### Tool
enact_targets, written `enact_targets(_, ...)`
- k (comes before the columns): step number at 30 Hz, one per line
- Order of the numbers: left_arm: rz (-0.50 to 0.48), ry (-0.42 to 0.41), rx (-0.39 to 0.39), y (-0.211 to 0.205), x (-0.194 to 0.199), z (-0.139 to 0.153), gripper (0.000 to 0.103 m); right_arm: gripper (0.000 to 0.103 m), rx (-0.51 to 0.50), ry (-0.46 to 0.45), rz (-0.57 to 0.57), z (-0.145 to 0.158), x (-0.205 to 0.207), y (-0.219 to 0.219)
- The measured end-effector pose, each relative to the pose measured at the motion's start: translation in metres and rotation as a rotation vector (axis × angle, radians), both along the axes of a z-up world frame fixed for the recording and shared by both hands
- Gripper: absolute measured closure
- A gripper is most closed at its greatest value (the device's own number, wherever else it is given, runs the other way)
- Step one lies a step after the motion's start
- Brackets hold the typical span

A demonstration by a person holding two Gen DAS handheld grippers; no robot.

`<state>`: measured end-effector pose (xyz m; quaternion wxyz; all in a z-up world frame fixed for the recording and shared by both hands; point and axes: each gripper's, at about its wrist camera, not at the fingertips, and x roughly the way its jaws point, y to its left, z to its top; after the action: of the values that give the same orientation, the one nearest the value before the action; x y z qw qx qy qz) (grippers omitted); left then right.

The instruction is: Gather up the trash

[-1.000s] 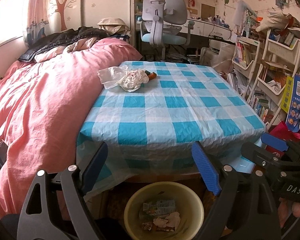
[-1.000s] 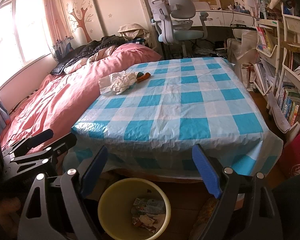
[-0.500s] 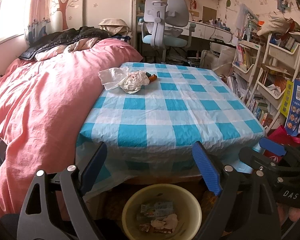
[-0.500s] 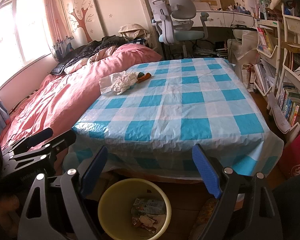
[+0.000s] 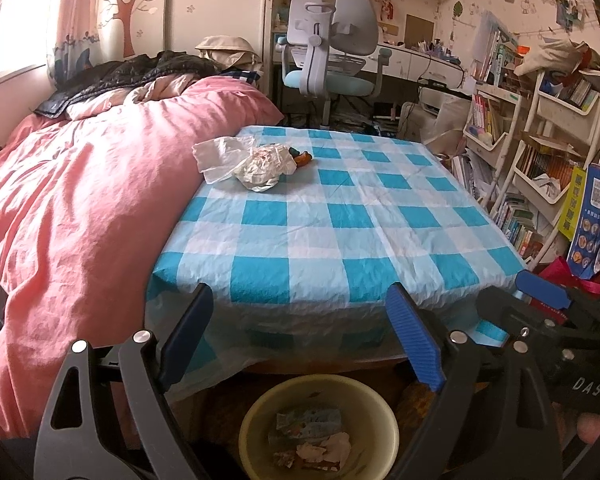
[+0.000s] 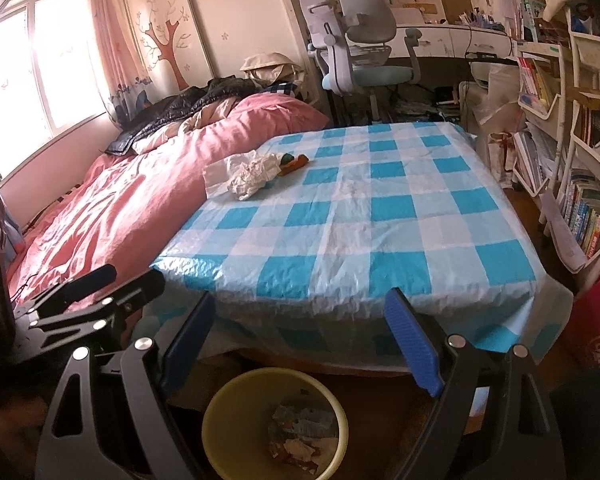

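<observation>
Crumpled white paper and tissue (image 5: 252, 162) lies at the far left of the blue-checked table (image 5: 340, 240), with a small orange and green scrap (image 5: 301, 157) beside it. The same pile (image 6: 252, 174) and scrap (image 6: 294, 160) show in the right wrist view. A yellow bin (image 5: 318, 426) holding several wrappers stands on the floor below the table's near edge; it also shows in the right wrist view (image 6: 274, 422). My left gripper (image 5: 300, 336) is open and empty above the bin. My right gripper (image 6: 300, 336) is open and empty, just right of the left one.
A bed with a pink duvet (image 5: 80, 200) runs along the table's left side. A desk chair (image 5: 328, 52) stands behind the table. White book racks (image 5: 540, 160) and a red bag (image 6: 596, 332) crowd the right side.
Both grippers have crept slightly forward and upward; the table looks a little nearer. Both stay open and empty. The trash has not moved.
</observation>
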<state>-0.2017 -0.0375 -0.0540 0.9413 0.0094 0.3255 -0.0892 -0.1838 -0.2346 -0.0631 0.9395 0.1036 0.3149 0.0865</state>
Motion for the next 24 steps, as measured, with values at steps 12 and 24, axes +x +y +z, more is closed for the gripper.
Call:
enact_targets(12, 0.027, -0.007, -0.029, 0.007, 0.037, 0.013, 0.018, 0.020, -0.051, -0.051, 0.035, 0.019, 0.032, -0.002)
enact_targets(24, 0.055, -0.010, -0.024, 0.018, 0.087, 0.021, 0.018, 0.020, -0.082, -0.055, 0.067, 0.026, 0.069, -0.003)
